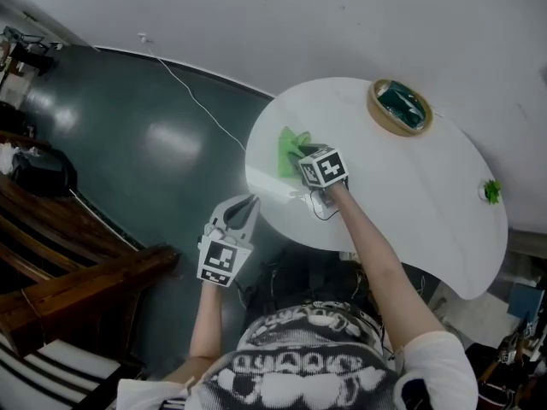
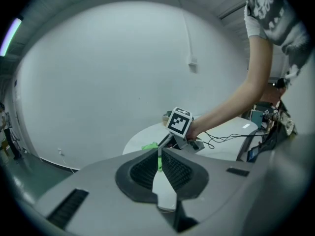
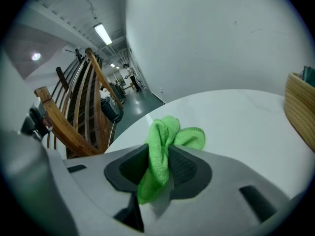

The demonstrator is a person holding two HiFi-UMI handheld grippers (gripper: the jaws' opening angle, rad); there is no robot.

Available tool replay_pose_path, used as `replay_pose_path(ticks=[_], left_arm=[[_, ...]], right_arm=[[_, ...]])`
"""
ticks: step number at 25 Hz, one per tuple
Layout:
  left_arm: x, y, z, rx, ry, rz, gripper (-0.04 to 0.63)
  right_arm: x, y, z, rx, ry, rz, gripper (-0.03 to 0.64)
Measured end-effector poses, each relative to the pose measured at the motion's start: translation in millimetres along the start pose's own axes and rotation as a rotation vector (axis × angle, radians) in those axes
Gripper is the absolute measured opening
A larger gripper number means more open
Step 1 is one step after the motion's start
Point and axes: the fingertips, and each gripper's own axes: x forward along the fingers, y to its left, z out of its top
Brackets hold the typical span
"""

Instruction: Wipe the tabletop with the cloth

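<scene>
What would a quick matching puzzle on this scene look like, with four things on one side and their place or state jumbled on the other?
Things:
1. green cloth
2. left gripper
3. right gripper
4. wooden tray

Places or states:
A. jaws together, empty, beside the tabletop, not over it
B. on the tabletop's far side, something dark green inside
C. bunched up, pinched between two jaws
D. shut on a thing, over the tabletop

Pairs: 1-C, 2-A, 3-D, 4-B.

We see cool, even light from ceiling strip lamps [image 3: 103, 33]. Glare pools on the dark floor [image 1: 162, 143] and the white tabletop's [image 1: 402, 186] near edge. Both gripper views bulge fisheye, with black vignetted corners and a soft foreground.
</scene>
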Motion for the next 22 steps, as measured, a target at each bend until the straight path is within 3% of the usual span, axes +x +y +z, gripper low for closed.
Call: replay_pose_path(ticks=[13,22], left_arm=[[63,-73,56,0.116,-0.056,-0.215,0.023],[110,-174,102,0.189,-0.093,-0.351,0.023]], right_arm=[[-104,-90,-66,0.124,-0.022,-0.175,0.123],[-221,-175,-158,0.24,-0.032,-0.33,0.123]])
